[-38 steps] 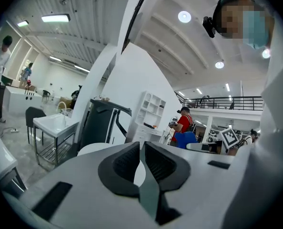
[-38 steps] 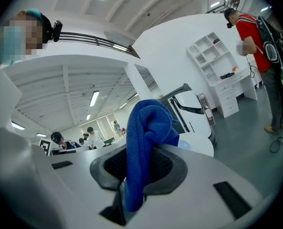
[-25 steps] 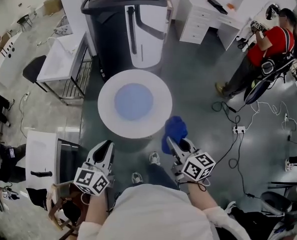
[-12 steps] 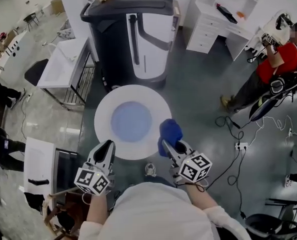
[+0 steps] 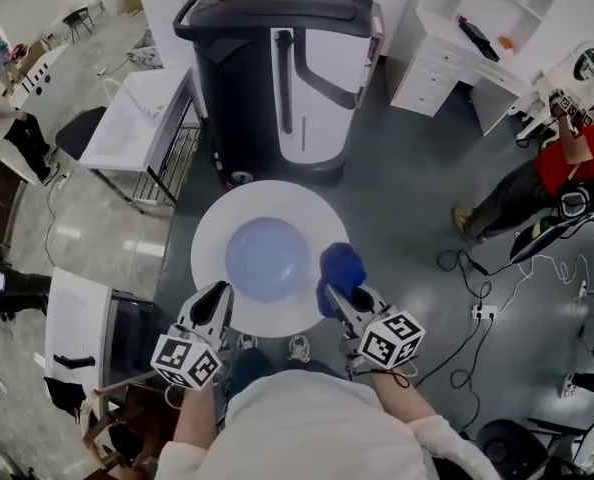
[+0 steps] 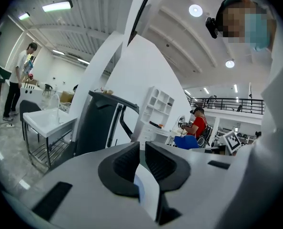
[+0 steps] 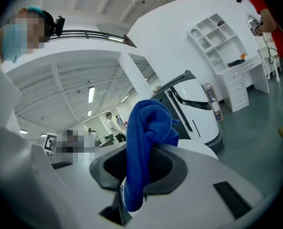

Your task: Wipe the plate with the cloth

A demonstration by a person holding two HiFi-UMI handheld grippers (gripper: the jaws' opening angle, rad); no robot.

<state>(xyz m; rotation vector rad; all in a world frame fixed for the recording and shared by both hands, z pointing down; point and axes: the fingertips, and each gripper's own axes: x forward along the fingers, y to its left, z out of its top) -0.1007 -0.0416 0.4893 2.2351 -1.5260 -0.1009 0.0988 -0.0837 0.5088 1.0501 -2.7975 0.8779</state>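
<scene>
**A:** What has the right gripper [image 7: 139, 165] got?

**B:** The cloth [image 7: 148, 128], blue, pinched firmly between both jaws. A thick bunch stands up past the tips and a tail hangs below. I'd guess it is held that way so the bunch, not the jaws, meets the plate.

**A:** And the left gripper [image 6: 142, 162]?

**B:** Its jaws are drawn in to a slit, with nothing in them. It points in over the near left rim of the table [image 5: 209, 230], likely kept free to steady the plate if it slides.

**A:** Where is the plate [image 5: 267, 258]?

**B:** It's pale blue and sits at the middle of the round white table, directly in front of the person. The cloth hangs just beside its right edge, over the table. Whether it touches anything I can't tell from here. The wiping looks not yet begun.

**A:** Anything to read? A brand, a label?

**B:** No. Each gripper carries a cube [image 5: 389, 336] with black-and-white square markers, patterns rather than words. The big dark-and-white machine [image 5: 277, 58] behind the table shows no lettering I can make out. The white shelves [image 5: 457, 28] at the back are too small to read.
</scene>
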